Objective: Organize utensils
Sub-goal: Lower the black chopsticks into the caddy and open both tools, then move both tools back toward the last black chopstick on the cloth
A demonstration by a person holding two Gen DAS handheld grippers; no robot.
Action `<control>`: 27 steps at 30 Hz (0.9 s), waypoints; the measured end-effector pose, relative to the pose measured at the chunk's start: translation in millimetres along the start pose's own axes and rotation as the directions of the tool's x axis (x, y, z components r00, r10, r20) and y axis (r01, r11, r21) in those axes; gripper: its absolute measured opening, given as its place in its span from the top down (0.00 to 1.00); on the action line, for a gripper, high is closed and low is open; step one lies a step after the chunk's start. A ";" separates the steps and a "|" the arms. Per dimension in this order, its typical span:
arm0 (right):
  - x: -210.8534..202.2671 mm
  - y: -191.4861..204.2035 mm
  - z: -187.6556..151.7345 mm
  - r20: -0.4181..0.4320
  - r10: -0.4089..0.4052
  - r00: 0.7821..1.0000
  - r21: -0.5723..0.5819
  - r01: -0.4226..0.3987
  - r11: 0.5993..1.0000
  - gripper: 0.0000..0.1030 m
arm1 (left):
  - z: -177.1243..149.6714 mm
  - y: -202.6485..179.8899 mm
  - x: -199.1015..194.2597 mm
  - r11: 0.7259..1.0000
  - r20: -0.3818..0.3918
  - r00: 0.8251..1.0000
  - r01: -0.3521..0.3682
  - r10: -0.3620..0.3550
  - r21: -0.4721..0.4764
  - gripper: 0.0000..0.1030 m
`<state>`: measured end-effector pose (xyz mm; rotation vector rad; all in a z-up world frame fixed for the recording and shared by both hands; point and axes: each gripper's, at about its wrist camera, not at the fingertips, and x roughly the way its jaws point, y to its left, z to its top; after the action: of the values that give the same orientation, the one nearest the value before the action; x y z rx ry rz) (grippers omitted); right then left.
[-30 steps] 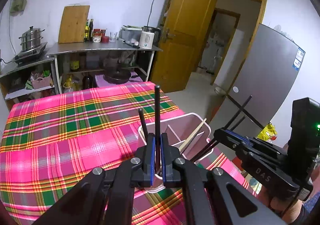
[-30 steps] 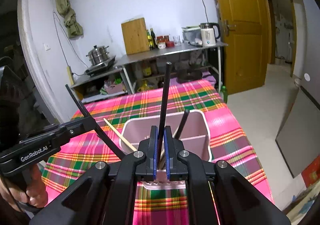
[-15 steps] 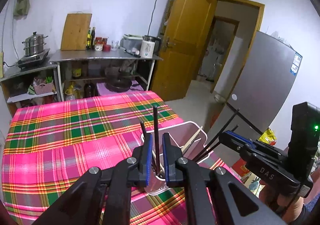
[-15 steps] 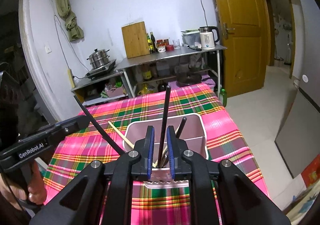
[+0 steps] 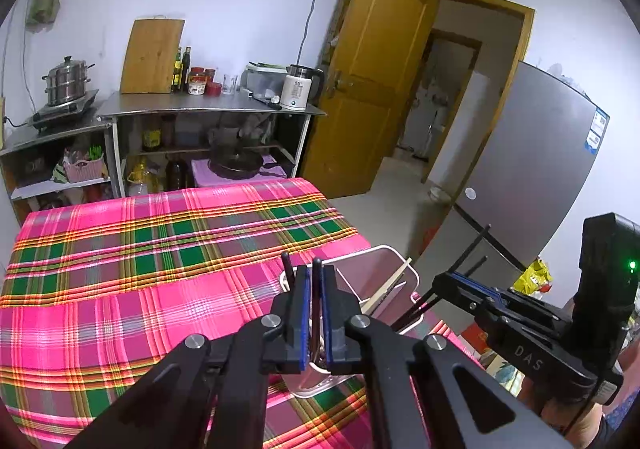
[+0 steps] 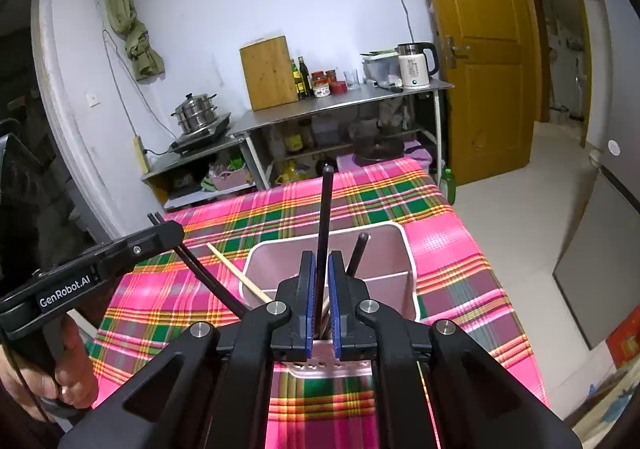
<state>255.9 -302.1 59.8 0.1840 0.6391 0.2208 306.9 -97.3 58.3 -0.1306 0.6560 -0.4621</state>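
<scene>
While both grippers hang over the pink utensil holder [image 5: 394,261], each has a dark stick between its blue pads. Left gripper [image 5: 316,274]: jaws closed tight on a black chopstick [image 5: 316,264], which stands nearly upright, top just clear of the fingertips, lower end lost behind the pads over the holder. Seen from the right wrist, that gripper shows two dark tips poking out behind its jaws, so it may be clamping a pair; cannot say for sure. Right gripper [image 6: 320,261]: jaws closing on a second black chopstick [image 6: 325,209], long and upright, pads against its sides, the stick running down into the holder. Another dark stick [image 6: 357,254] leans just right of those jaws; whether it is gripped or only resting in the holder cannot be told. Holder sits on the pink-and-green plaid tablecloth [image 5: 160,269], close to the table's near corner on the door side, with a divider wall inside. One pale wooden chopstick [image 5: 390,284] leans in it, tip out over the rim. A person's hand [image 6: 60,369] wraps the left gripper's handle. Behind the table: steel shelving [image 6: 340,101] with a kettle, bottles, a cutting board, a steamer pot.
</scene>
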 end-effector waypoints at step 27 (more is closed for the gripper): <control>-65.3 36.1 -53.7 0.028 0.077 0.997 -0.041 -0.076 0.996 0.85 | -68.5 26.5 -98.6 0.996 0.044 0.996 -0.076 0.078 -0.039 0.85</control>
<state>167.0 -279.0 63.1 0.1735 0.5981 0.3037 206.1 -27.2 52.3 -0.1498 0.6231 -0.3719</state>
